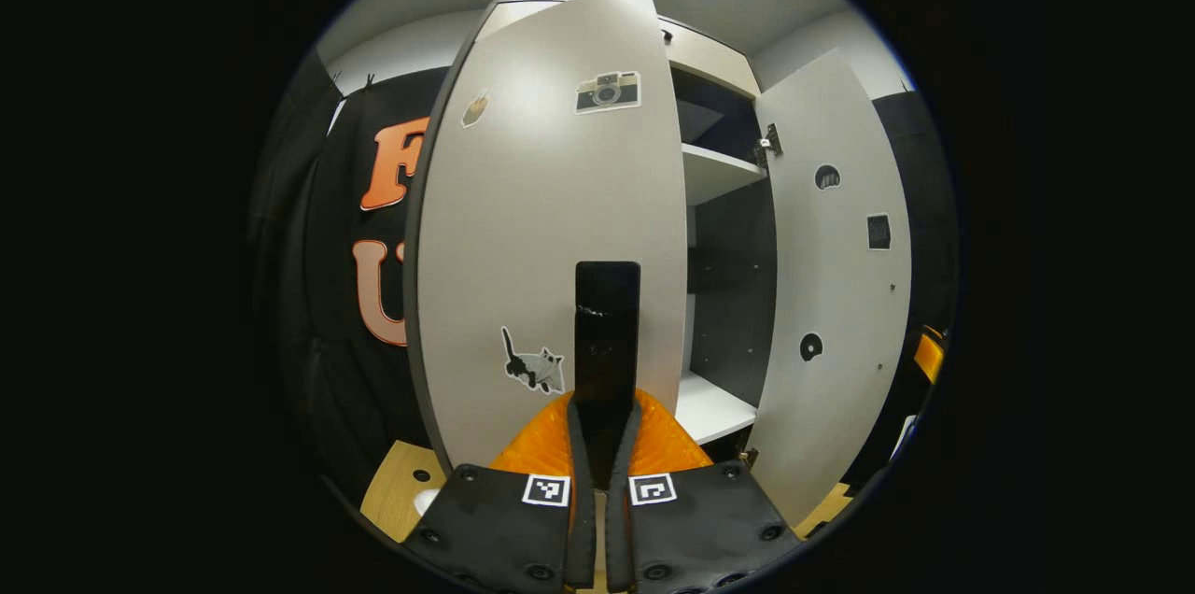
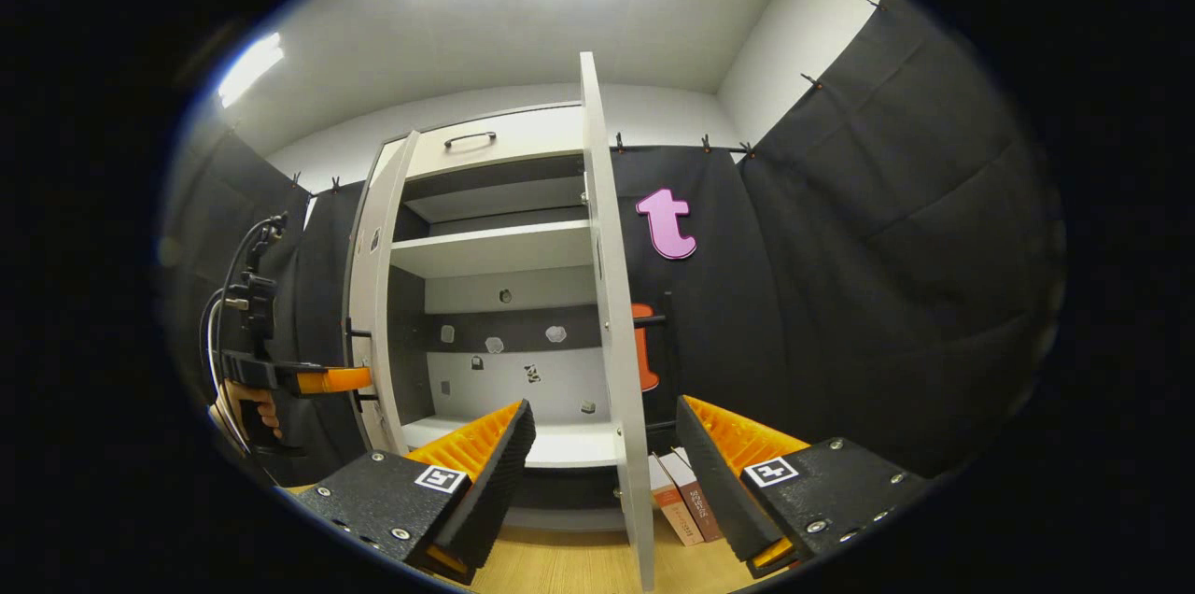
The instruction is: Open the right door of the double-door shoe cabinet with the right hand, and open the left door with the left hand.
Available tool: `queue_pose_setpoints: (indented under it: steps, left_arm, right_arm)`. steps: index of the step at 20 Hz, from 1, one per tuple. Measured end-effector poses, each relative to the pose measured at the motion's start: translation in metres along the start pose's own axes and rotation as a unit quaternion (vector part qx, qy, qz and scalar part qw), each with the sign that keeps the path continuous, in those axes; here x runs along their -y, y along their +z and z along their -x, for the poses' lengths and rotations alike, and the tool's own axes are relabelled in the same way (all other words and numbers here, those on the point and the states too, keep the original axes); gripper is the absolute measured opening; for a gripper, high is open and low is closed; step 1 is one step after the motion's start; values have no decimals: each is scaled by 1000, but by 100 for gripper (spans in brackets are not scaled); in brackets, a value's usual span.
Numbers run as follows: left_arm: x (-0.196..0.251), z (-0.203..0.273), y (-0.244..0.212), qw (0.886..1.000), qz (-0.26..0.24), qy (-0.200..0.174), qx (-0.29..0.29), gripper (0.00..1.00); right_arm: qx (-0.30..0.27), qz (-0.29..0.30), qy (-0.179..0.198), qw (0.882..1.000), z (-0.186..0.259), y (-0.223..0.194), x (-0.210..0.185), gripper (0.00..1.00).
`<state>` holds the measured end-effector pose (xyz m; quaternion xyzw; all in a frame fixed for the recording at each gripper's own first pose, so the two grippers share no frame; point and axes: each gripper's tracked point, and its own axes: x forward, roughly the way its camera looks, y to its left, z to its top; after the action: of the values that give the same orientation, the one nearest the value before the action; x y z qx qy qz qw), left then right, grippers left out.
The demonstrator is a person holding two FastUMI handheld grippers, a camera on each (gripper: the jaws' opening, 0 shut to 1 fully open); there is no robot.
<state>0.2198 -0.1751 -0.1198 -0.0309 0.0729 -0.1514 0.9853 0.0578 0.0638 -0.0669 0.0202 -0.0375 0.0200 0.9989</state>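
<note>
The white shoe cabinet stands with both doors swung out. In the left gripper view the left door, with stickers on it, fills the middle. Its black vertical handle runs down between my left gripper's orange fingers, and the left gripper is shut on it. The right door stands wide open beyond. In the right gripper view the right door is seen edge-on, just ahead of my open right gripper, whose fingers hold nothing. A hand holds the left gripper at the left door.
Bare white shelves show inside the cabinet, with a drawer on top. Two books lean on the wooden floor right of the cabinet, behind the right door. Black cloth walls close in on both sides.
</note>
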Motion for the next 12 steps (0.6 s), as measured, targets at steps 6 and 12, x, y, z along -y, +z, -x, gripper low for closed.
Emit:
queue_pose_setpoints:
  steps: [6,12]
  left_arm:
    - [-6,6,1,1000,-5,6,12,7]
    - [-13,15,2,999,-13,22,20,7]
  right_arm:
    - [1,5,8,1000,1,-1,-16,93]
    - [-4,4,21,1000,-1,-5,-30,93]
